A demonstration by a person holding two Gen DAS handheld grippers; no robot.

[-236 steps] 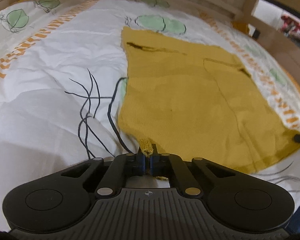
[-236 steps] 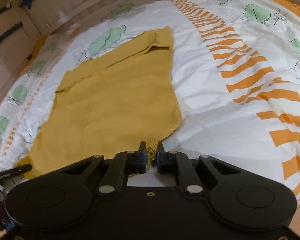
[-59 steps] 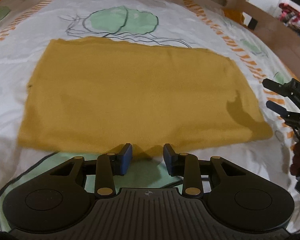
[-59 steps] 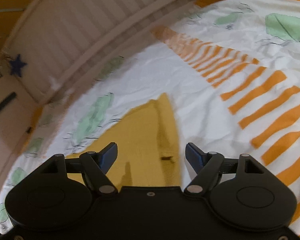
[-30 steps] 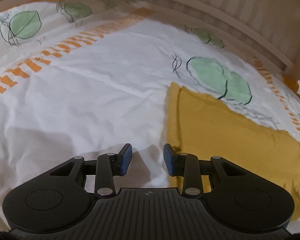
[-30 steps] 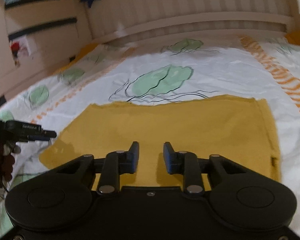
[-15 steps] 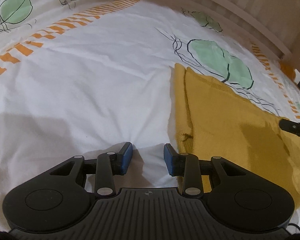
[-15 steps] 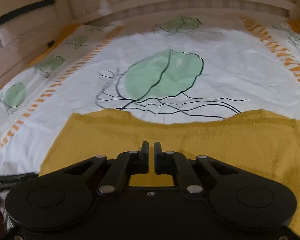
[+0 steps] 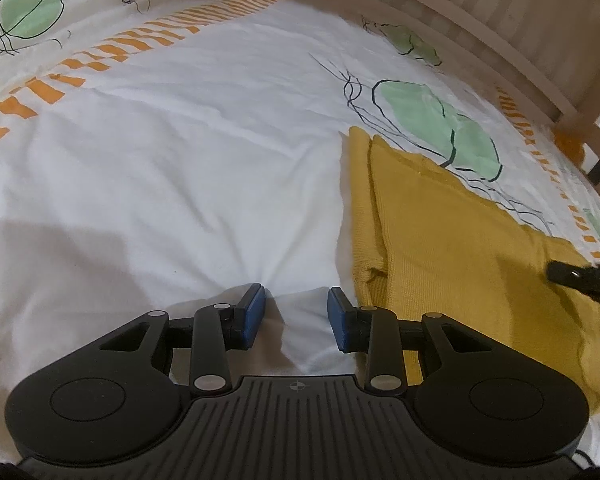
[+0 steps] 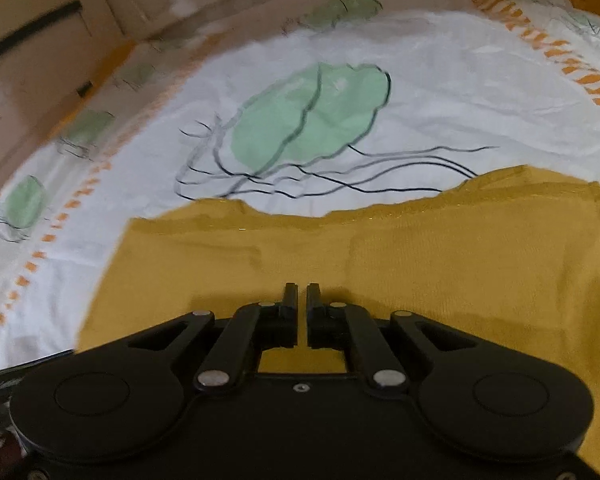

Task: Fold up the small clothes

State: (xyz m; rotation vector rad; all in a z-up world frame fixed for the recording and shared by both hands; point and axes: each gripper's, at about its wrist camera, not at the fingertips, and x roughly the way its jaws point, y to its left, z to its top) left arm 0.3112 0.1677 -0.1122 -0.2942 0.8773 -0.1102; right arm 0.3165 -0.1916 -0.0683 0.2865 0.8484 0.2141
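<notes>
Left gripper [image 9: 296, 316], fingers parted and empty, over white bedsheet [image 9: 180, 168]; folded yellow garment [image 9: 452, 240] lies just beside its right finger. Right gripper [image 10: 302, 300], fingers closed together, sits above the garment's middle; whether fabric is pinched cannot be told.

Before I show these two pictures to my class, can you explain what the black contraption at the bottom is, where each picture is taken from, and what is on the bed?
No robot here: a person holds a two-finger gripper in each hand, each carrying a wide-angle camera that looks along its fingers. One picture is from the left gripper, whose blue-padded jaws stand apart over the white bedsheet, just beside the folded mustard-yellow knit garment. The other is from the right gripper, jaws shut above the garment; whether any cloth is pinched cannot be made out. The sheet has green leaf prints and orange stripes.
</notes>
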